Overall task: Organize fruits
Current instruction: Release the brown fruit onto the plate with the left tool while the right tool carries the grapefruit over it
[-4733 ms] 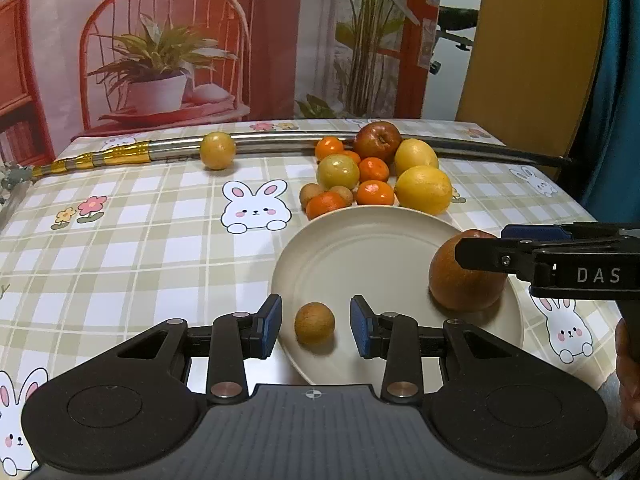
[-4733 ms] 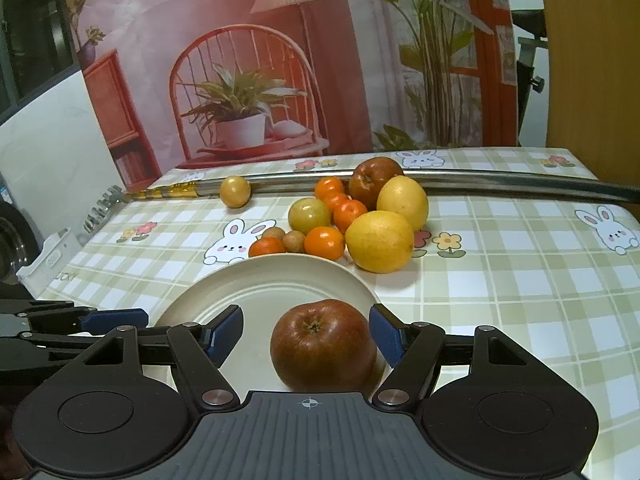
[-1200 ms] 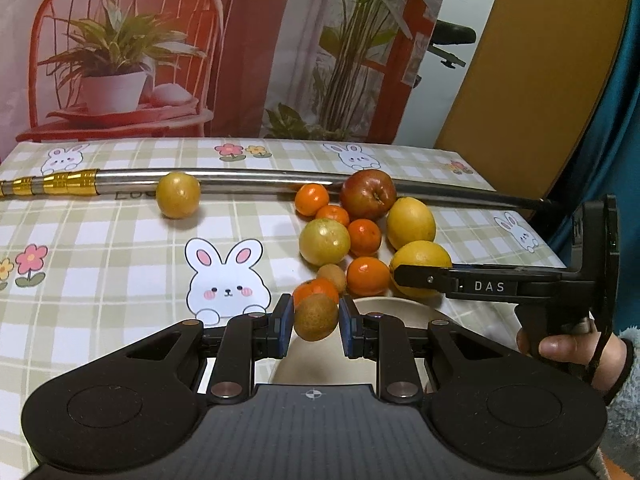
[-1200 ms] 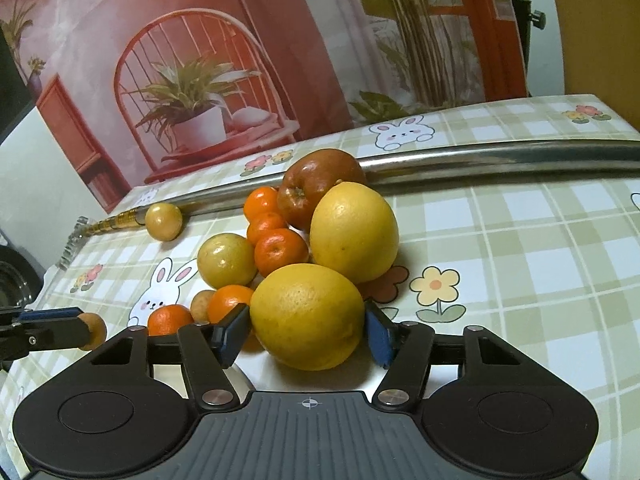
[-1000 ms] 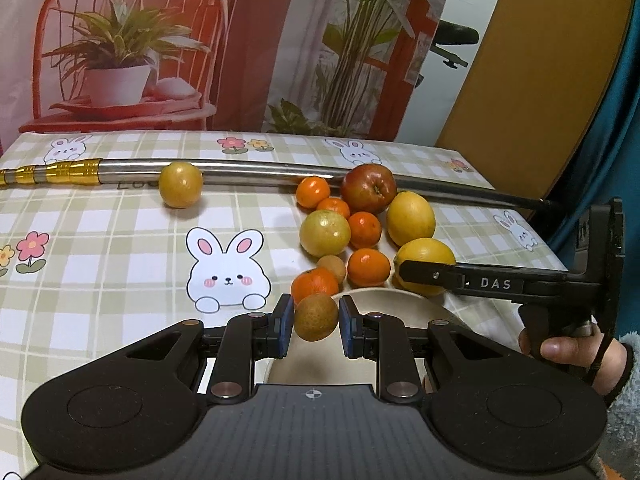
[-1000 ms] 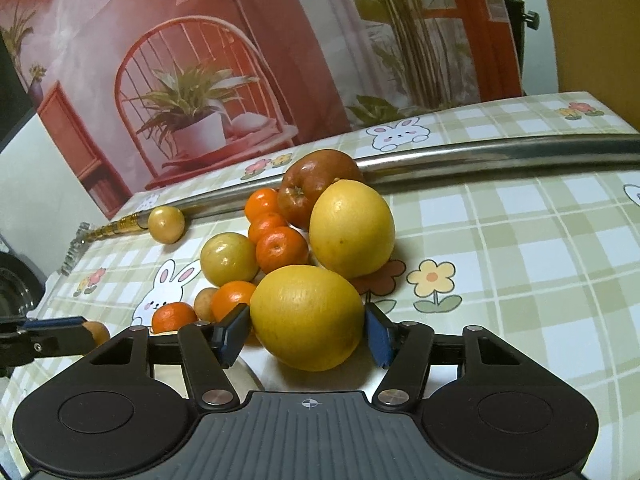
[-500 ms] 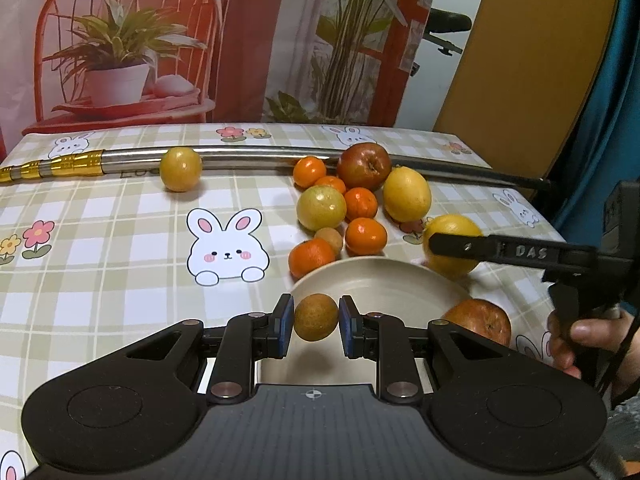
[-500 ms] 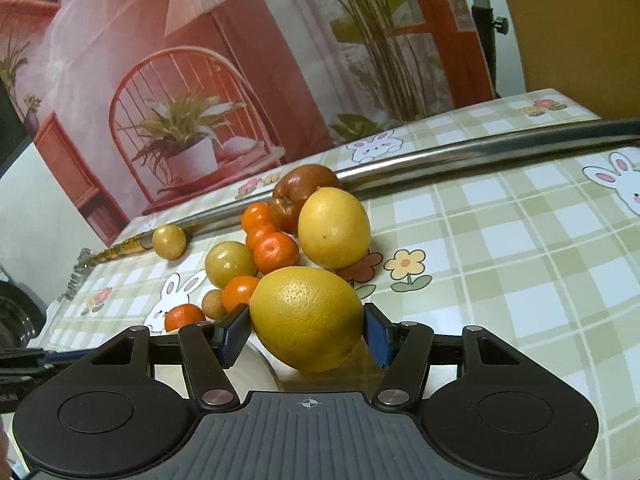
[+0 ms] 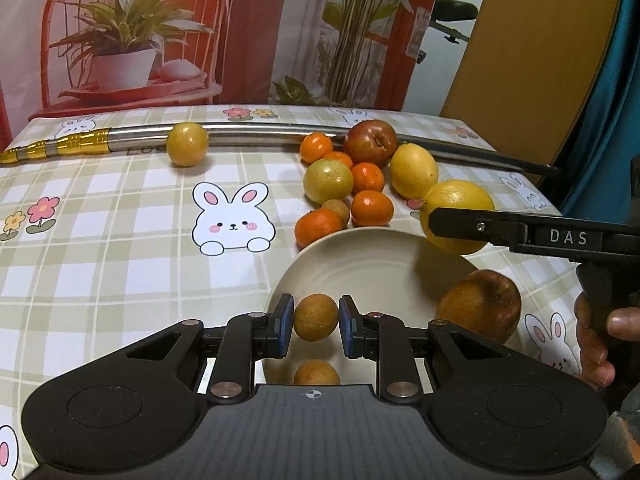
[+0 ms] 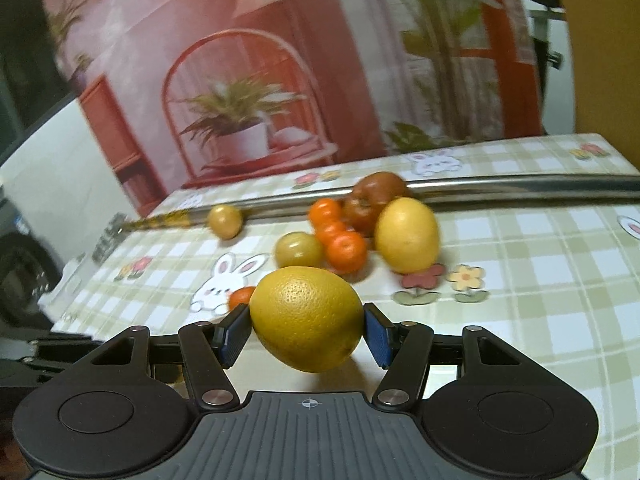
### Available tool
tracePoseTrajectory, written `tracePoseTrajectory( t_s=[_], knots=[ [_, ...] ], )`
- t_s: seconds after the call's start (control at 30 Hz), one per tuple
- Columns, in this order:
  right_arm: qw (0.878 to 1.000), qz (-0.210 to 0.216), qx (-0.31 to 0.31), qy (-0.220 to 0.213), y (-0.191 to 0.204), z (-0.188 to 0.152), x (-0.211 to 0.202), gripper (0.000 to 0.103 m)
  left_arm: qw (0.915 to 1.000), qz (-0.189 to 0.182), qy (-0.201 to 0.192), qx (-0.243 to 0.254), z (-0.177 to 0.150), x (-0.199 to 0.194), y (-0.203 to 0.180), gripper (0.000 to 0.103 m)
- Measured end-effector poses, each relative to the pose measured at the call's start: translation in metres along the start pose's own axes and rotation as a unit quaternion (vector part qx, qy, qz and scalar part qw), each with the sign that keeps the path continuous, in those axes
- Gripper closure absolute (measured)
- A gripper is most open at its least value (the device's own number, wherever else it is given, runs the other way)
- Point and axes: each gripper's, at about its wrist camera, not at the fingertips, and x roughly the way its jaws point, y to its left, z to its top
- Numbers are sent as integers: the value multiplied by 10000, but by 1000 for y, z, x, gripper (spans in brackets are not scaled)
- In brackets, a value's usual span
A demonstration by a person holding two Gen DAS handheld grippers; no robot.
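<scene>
Two fruits are in the air at once. The left gripper (image 9: 316, 326) has its jaws pinching a small round brown fruit (image 9: 316, 317) above the near rim of the cream-coloured round plate (image 9: 360, 256), while the right gripper (image 10: 306, 330) has its jaws clamped on a large yellow oval citrus (image 10: 307, 317), seen from the left wrist camera hanging over the plate's far right edge.

On the plate already lie a red-brown apple (image 9: 480, 304) at the right side and a second small brown fruit (image 9: 316, 374) at the near edge, directly beneath the held one.

The remaining fruit sits clustered on the checked bunny-print counter (image 9: 120, 240) just beyond the plate: several small orange mandarins (image 9: 371, 208), a yellow-green round fruit (image 9: 328, 181), a second yellow citrus (image 9: 414, 170) and a dark red apple (image 9: 371, 143) against the long steel pole (image 9: 248, 131). A lone yellow round fruit (image 9: 187, 144) rests well apart to the left.

The likely trouble is at release. Dropped from where it hangs, the small brown fruit would land on its twin and roll off the shallow rim. The heavy citrus could knock the apple or tip off the plate's edge if set too far out; both grippers converging on one plate could also collide.

The held citrus lies with its long axis roughly crosswise between the jaws, slightly tilted, its left end higher, so the pads bear on its ends rather than its broader middle, a grip that may slip.
</scene>
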Motion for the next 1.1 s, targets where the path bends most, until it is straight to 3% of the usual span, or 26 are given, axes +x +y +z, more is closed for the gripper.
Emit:
tracePoseTrajectory(
  t_s=[0.2,0.5,1.1],
  knots=[
    [9989,53,-344,299,20,-3,10,47,10000,45,41,12,-5,0,0,77],
    [9978,-89,-351,556,21,-8,18,47,9999,122,91,-54,-10,0,3,77],
    [9959,-253,-507,712,22,-21,17,47,9996,60,68,-254,-14,-2,6,77]
  ],
)
